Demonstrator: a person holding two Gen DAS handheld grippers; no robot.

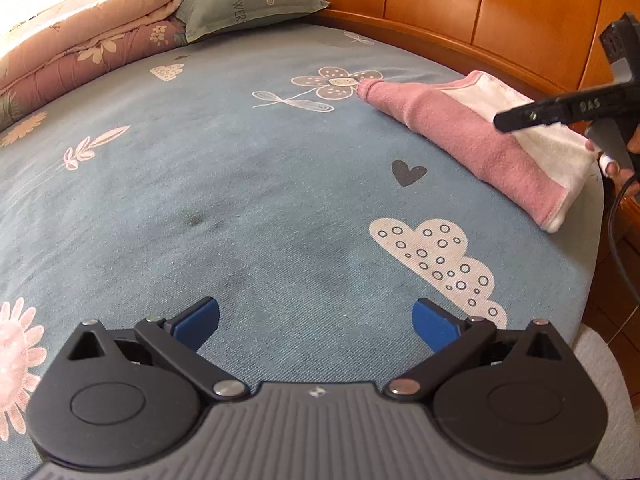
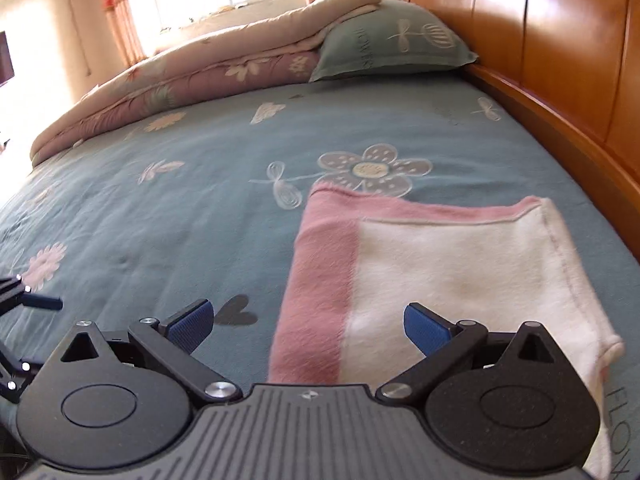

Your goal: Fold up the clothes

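Note:
A folded pink and white garment [image 1: 476, 136] lies flat on the blue patterned bed sheet [image 1: 240, 184], near the wooden headboard side. In the right wrist view the same folded garment [image 2: 440, 264] fills the lower right, white panel up with a pink band along its left and far edges. My right gripper [image 2: 308, 328] hovers over its near edge, open, with nothing between the blue pads [image 2: 426, 330]. My left gripper [image 1: 316, 326] is open over bare sheet, well left of the garment. The right gripper's black finger [image 1: 552, 112] shows above the garment in the left wrist view.
A green pillow [image 2: 394, 44] and a rolled floral quilt [image 2: 180, 88] lie at the far end of the bed. The wooden headboard [image 2: 560, 60] runs along the right. A hand [image 1: 624, 160] holds the right tool at the bed's edge.

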